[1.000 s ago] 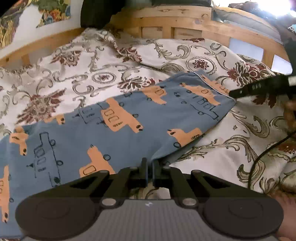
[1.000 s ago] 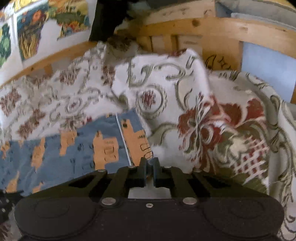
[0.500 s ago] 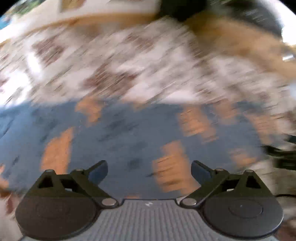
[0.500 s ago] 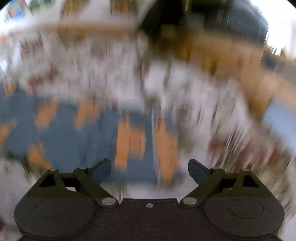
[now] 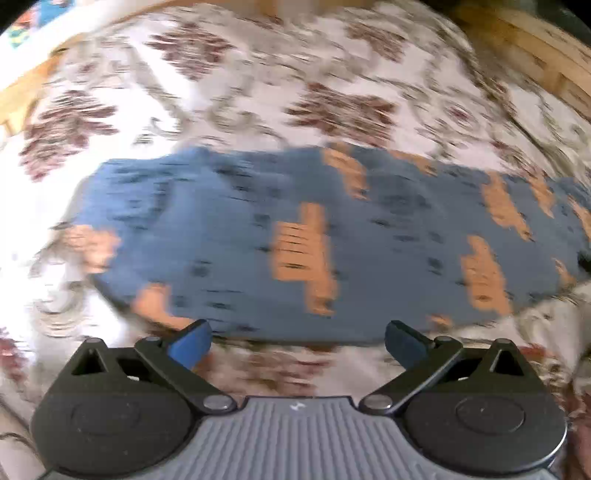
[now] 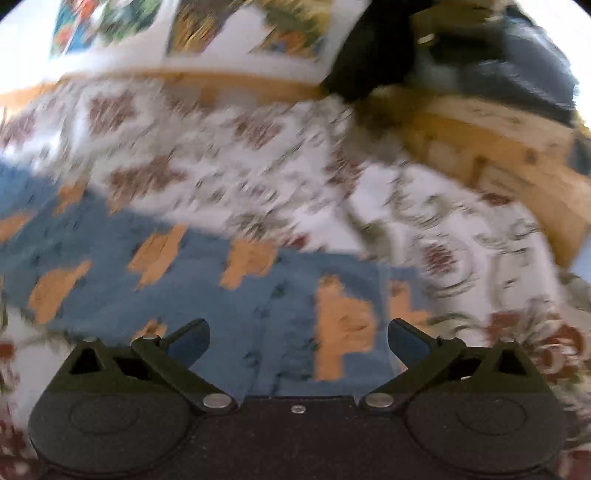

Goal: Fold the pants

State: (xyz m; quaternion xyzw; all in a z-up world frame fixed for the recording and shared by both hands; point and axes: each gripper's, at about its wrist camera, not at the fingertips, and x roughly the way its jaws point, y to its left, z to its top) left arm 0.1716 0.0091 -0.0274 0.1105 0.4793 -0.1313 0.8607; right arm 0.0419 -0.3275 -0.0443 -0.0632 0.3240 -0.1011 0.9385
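Observation:
Blue pants (image 5: 314, 240) printed with orange vehicles lie flat as a long band across a flowered bedspread (image 5: 258, 92). Both views are motion-blurred. My left gripper (image 5: 297, 341) is open, fingers wide apart, hovering just short of the pants' near edge with nothing between them. In the right wrist view the pants (image 6: 221, 295) run from the left edge to below the camera. My right gripper (image 6: 298, 341) is open above their right end, empty.
A wooden bed frame (image 6: 498, 147) runs along the far and right sides. Dark bundled items (image 6: 498, 55) sit on the frame's corner. A colourful picture panel (image 6: 203, 29) lines the wall behind. The bedspread surrounds the pants on all sides.
Both grippers were shut one second ago and have opened wide. Both cameras have swung quickly and risen back from the pants, which now lie in a flat band.

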